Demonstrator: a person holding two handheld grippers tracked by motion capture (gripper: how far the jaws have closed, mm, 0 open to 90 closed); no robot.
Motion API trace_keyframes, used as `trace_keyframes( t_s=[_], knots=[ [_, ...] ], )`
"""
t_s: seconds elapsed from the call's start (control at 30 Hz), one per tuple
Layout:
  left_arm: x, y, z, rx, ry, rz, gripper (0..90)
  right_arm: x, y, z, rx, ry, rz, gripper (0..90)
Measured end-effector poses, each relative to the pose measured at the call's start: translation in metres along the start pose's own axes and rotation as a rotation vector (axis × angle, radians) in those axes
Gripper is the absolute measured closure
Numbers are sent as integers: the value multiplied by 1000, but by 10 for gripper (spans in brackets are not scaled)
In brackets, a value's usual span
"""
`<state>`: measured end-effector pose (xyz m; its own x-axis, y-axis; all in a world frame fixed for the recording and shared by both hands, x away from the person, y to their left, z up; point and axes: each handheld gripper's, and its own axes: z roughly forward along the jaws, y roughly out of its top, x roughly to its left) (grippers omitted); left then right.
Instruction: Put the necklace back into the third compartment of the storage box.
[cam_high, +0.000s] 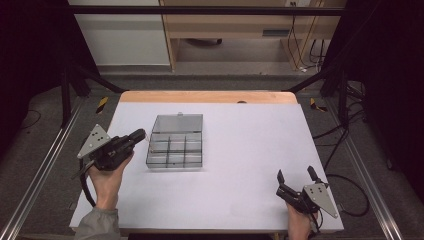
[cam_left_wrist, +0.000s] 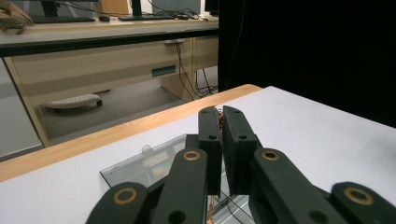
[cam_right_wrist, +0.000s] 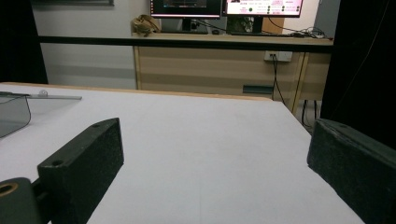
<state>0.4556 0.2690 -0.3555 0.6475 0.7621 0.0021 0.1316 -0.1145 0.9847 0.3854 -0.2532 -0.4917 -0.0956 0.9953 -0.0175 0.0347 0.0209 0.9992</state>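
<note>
The table (cam_high: 240, 165), covered in white, carries a clear compartment box (cam_high: 176, 141) with its lid open, left of centre toward the far edge. The left gripper (cam_high: 139, 135) hovers just beside the box's left side, jaws pinched on a thin coppery chain (cam_left_wrist: 219, 120). The right gripper (cam_high: 296, 175) sits near the near right corner, jaws spread wide, holding nothing.

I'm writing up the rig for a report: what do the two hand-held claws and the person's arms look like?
Both are black two-jaw tools. The left claw and right claw each carry a grey three-cornered plate with small holes. The jaws are flat black blocks with rough pads, joined by black links on brass-coloured pivots. A black cable trails from each. The left arm wears a grey sleeve.
</note>
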Motion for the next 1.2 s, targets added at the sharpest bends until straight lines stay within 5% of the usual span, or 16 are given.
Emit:
trace_keyframes(
  t_s=[1.2],
  knots=[
    [-9,-2,70,3,-18,-12,859,0,0,1,5,-4,-4,38]
  ],
)
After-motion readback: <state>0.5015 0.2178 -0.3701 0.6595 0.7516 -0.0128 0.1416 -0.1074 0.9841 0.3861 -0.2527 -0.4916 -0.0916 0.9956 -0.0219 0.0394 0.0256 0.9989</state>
